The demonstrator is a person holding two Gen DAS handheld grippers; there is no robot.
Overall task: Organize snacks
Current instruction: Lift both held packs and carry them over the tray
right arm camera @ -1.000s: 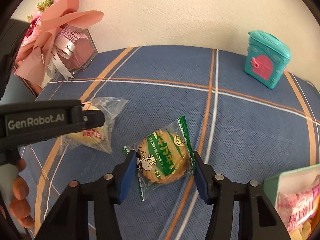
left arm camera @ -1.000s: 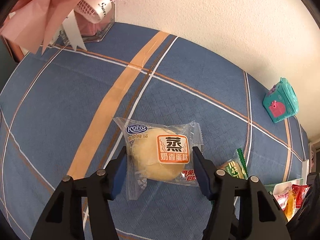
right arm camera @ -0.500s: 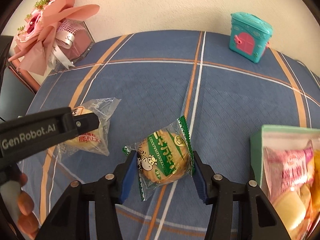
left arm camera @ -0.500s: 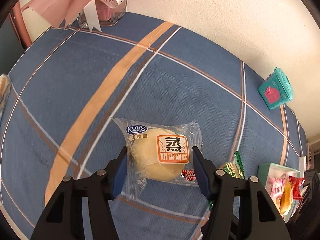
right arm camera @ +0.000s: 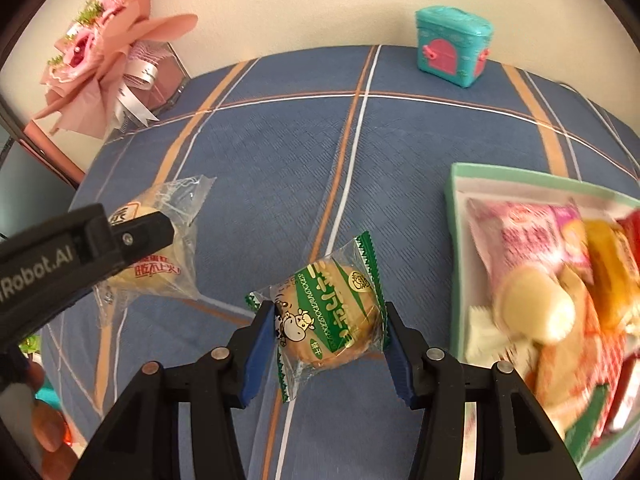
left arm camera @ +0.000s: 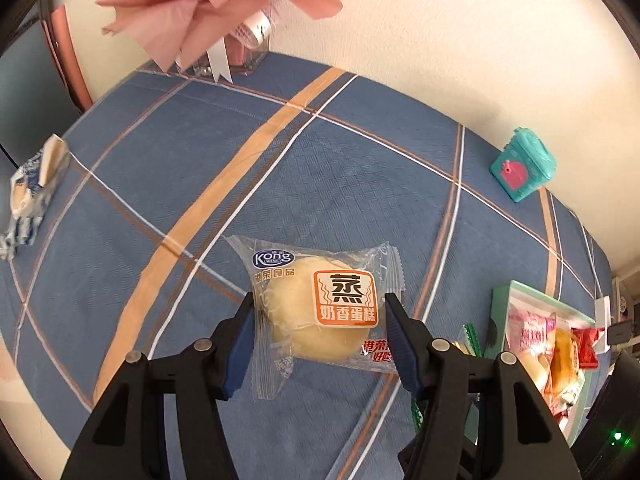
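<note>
My left gripper (left arm camera: 320,330) is shut on a clear-wrapped steamed cake (left arm camera: 320,316) with an orange label, held above the blue plaid tablecloth. It also shows in the right wrist view (right arm camera: 154,256), at the left. My right gripper (right arm camera: 330,340) is shut on a green-wrapped biscuit (right arm camera: 330,320) with a cow picture, also held above the cloth. A mint green snack box (right arm camera: 456,248) holding several wrapped snacks lies just to the right of it. The box also shows in the left wrist view (left arm camera: 500,312), at the lower right.
A pink bouquet (right arm camera: 108,64) in a clear holder stands at the back left by the wall. A teal toy house (right arm camera: 452,46) stands at the back right. A blue-and-white wrapped snack (left arm camera: 30,196) lies at the table's left edge.
Both grippers have moved right and back with their snacks. The snack box has come much closer in the right wrist view. The blue-and-white snack has come into the left wrist view.
</note>
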